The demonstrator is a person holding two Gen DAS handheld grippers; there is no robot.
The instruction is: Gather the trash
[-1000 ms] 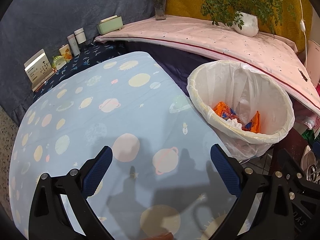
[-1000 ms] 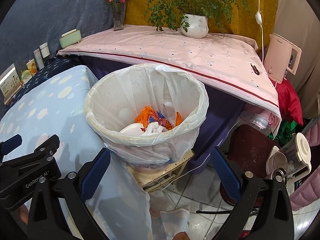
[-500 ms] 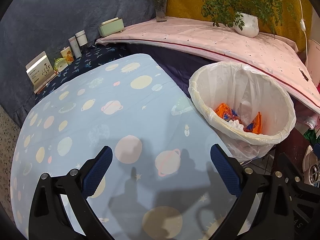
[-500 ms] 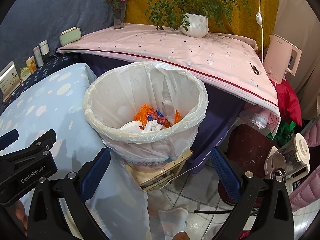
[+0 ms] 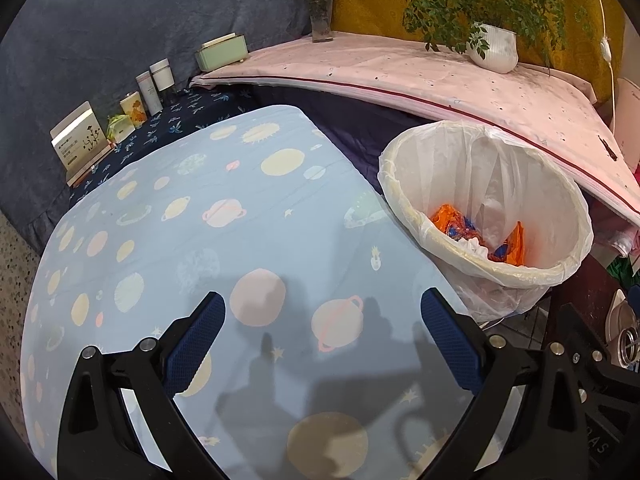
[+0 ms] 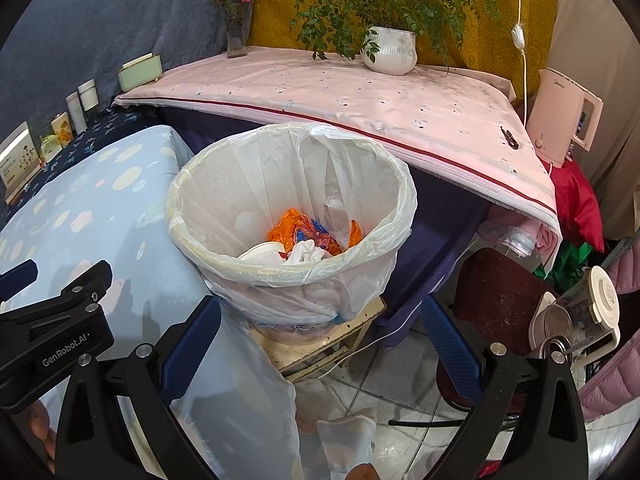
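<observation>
Planet-print bench [image 5: 248, 200] shows no trash. Lined wastebasket [image 6: 292, 272] just beside its edge holds orange wrappers [image 6: 304, 232] and white tissue [image 6: 306, 254]. Left gripper [image 5: 322, 344] and right gripper [image 6: 320, 344] both released, empty. Judgement: collection looks done; scan the bench before withdrawing.

Blue-grey fabric wall [image 5: 120, 20] left, mustard wall [image 6: 480, 20] behind pink-covered shelf [image 6: 360, 92]; planet-print tablecloth [image 5: 200, 240]; tiled floor [image 6: 400, 380].

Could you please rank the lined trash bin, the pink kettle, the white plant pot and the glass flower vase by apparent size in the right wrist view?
1. Lined trash bin, though nearest
2. Pink kettle
3. White plant pot
4. Glass flower vase
</observation>
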